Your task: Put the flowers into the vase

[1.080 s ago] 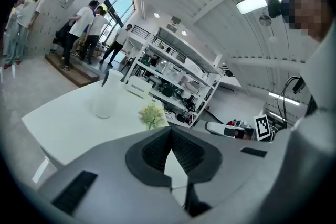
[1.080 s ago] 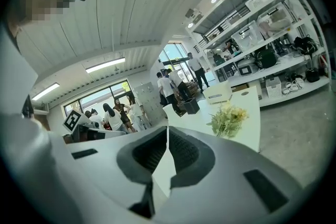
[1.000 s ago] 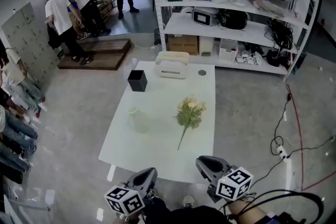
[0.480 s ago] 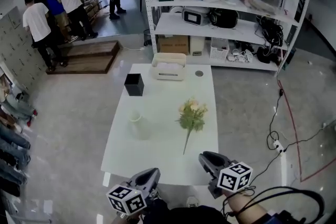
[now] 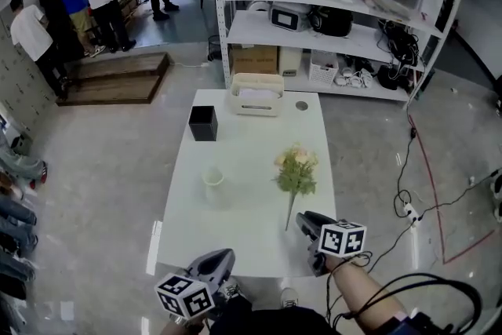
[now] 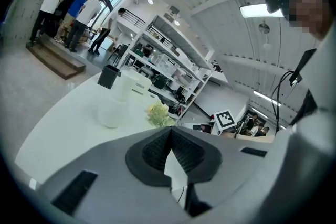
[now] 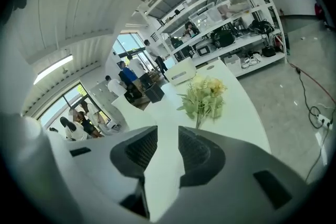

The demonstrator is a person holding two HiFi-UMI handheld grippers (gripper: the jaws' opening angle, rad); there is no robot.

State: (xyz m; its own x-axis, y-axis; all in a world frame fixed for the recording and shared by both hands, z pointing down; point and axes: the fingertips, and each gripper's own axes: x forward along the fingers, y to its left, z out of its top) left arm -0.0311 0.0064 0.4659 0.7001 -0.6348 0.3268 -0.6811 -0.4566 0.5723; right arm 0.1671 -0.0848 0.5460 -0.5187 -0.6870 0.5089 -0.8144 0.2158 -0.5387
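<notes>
A bunch of pale yellow and green flowers [image 5: 296, 169] lies on the white table [image 5: 243, 235], its stem pointing toward the near edge. A white vase [image 5: 213, 186] stands upright to the left of it. My right gripper [image 5: 306, 220] sits over the table's near edge, just right of the stem's end. Its jaws are open and have just been opening, with nothing between them. In the right gripper view the flowers [image 7: 206, 96] lie straight ahead. My left gripper [image 5: 223, 257] is shut and empty below the near edge. The left gripper view shows the vase [image 6: 112, 110] and the flowers [image 6: 159, 113].
A black box [image 5: 203, 122] and a white basket [image 5: 255, 94] stand at the table's far end, next to a small round disc [image 5: 302, 105]. Loaded white shelves [image 5: 329, 27] rise behind the table. Cables [image 5: 416, 169] run over the floor at right. Several people stand at far left.
My right gripper has come forward and down to the table's near edge beside the stem, and its jaws have spread. The left gripper has shifted a little. Flowers and vase lie as before.
</notes>
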